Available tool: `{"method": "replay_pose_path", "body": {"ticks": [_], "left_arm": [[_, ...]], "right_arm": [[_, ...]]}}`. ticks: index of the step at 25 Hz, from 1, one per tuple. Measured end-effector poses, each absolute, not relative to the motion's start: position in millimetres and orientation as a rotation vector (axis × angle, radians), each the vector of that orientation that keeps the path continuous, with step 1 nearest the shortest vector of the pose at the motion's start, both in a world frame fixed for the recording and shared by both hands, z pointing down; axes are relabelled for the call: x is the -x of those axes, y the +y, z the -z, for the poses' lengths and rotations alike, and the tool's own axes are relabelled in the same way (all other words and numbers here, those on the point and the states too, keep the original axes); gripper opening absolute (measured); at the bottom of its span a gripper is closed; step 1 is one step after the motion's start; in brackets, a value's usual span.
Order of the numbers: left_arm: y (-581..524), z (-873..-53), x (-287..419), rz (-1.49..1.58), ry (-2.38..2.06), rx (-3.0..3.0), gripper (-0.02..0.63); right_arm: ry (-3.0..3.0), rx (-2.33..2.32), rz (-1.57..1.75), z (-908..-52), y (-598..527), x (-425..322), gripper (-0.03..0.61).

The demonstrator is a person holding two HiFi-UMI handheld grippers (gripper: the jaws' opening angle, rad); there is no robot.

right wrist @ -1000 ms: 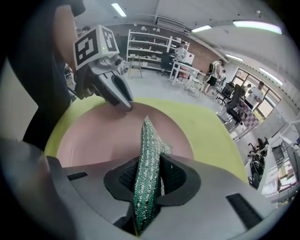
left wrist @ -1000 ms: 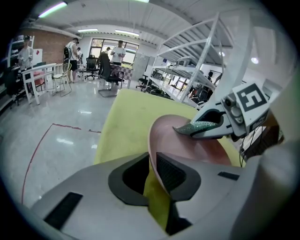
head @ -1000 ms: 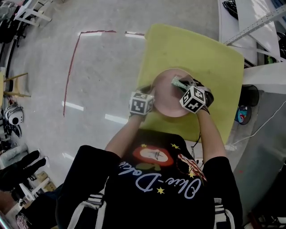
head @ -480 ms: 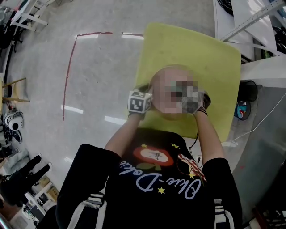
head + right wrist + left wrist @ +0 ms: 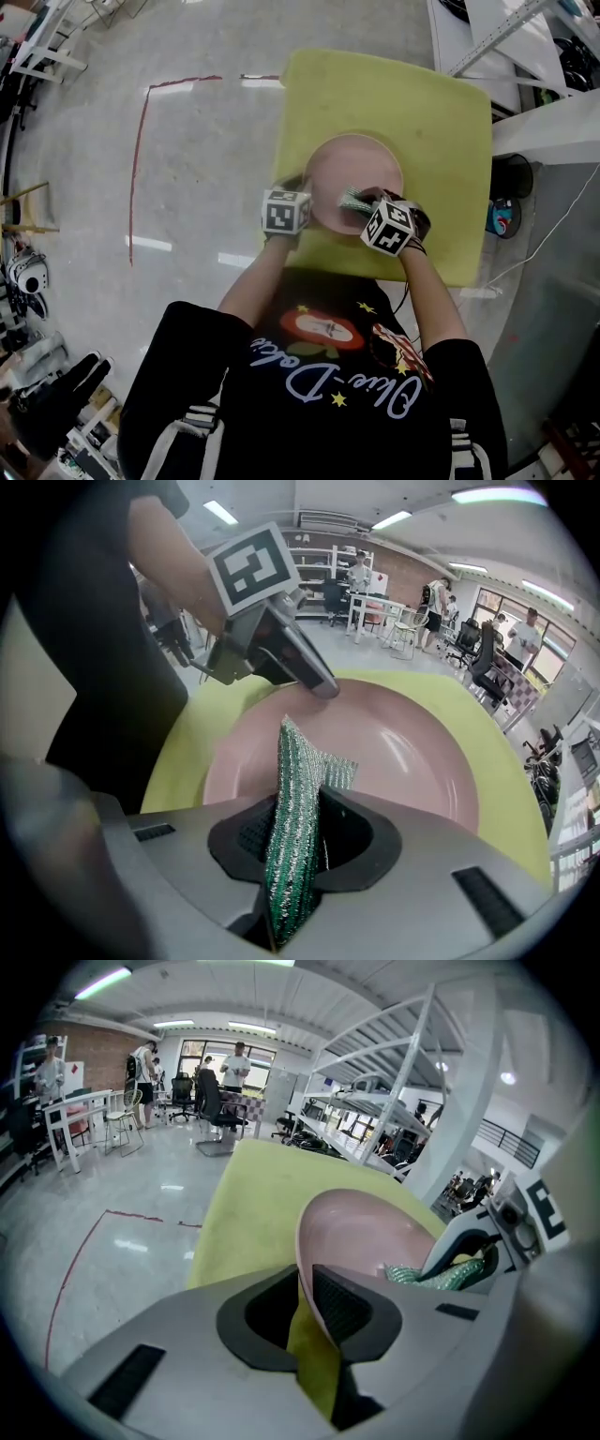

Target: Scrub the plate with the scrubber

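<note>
A pink plate [image 5: 361,164] lies on a yellow-green table [image 5: 422,103]. My left gripper [image 5: 305,1312] is shut on the plate's rim [image 5: 302,1241] at the near left side, one jaw inside the plate and one under it. My right gripper [image 5: 291,841] is shut on a green glittery scrubber [image 5: 292,808], which stands on edge between the jaws with its far end resting on the plate [image 5: 394,752]. From the head view the scrubber [image 5: 354,199] lies over the plate's near half, just ahead of the right gripper [image 5: 375,214]. The left gripper [image 5: 302,202] sits at the plate's left edge.
The table's left edge drops to a grey floor [image 5: 187,169] marked with red tape [image 5: 139,159]. White shelving [image 5: 506,37] stands at the far right, and a blue object [image 5: 499,223] lies by the table's right side. Desks, chairs and people are far off.
The right gripper and scrubber have slid toward me and a little left across the plate. The left gripper keeps its hold on the rim.
</note>
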State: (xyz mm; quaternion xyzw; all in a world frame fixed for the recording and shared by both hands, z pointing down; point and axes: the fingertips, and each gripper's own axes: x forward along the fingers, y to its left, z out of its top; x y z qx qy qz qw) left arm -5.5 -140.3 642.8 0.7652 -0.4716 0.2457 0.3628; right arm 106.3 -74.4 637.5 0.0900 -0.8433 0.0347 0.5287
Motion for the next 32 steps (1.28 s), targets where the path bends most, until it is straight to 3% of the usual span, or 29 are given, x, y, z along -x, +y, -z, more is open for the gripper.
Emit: {"method": "replay_pose_path", "body": {"ticks": [13,20,32], "left_arm": [[-141,-642,1,-0.660,-1.237,-1.968,0.041],[-142,-645,0,-0.645,-1.235,-1.971,0.041],[-141,-642,-2,-0.643,-1.232,-1.952,0.037]], "right_arm": [[-2.033,-0.066,-0.162,-637,-33,-97,0.061],[-2.207,-0.190,-0.345,-612,-70,-99,0.061],[-2.090,-0.184,0.195,-605,-165,-96,0.061]]}}
